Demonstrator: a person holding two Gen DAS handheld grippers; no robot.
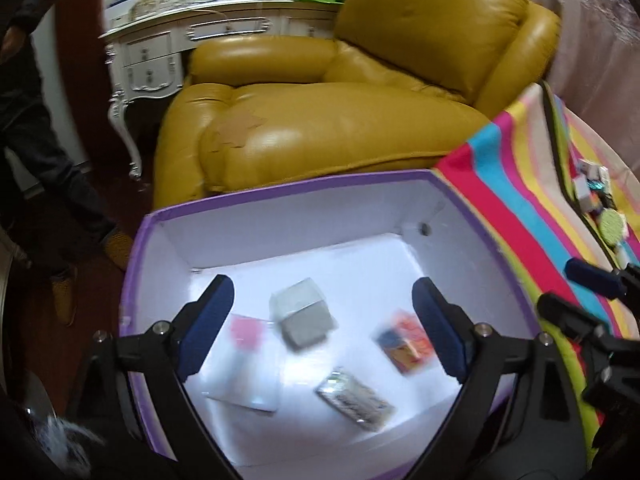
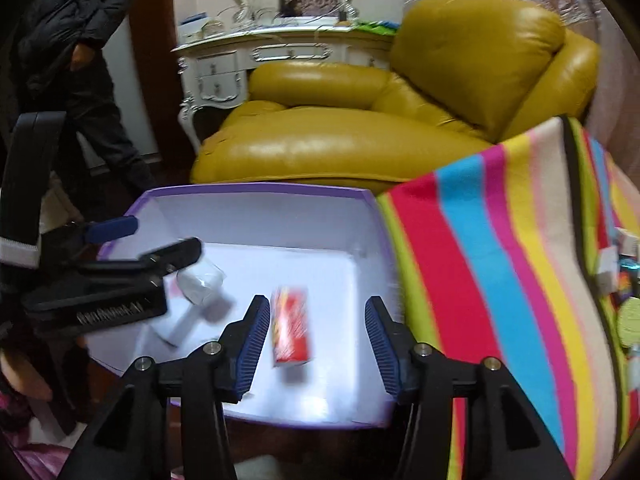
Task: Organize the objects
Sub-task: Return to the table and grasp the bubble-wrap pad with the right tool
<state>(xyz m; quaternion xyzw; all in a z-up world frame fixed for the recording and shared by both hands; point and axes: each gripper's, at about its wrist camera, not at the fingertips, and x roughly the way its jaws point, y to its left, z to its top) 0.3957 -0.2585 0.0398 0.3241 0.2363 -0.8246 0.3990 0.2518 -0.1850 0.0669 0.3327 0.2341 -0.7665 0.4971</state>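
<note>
The left gripper hangs over the purple-rimmed, white-lined cardboard box, jaws spread wide and gripping nothing. Between and below its ribbed blue pads, apart from them, a blurred grey-and-clear cube-shaped packet sits over the box floor, with a shiny silver foil packet, a flat white packet with a pink patch and a colourful printed carton around it. The right gripper is partly open and empty; a glossy red rectangular packet, motion-blurred, lies between its pads without touching them. A striped, soft cloth borders the box.
</note>
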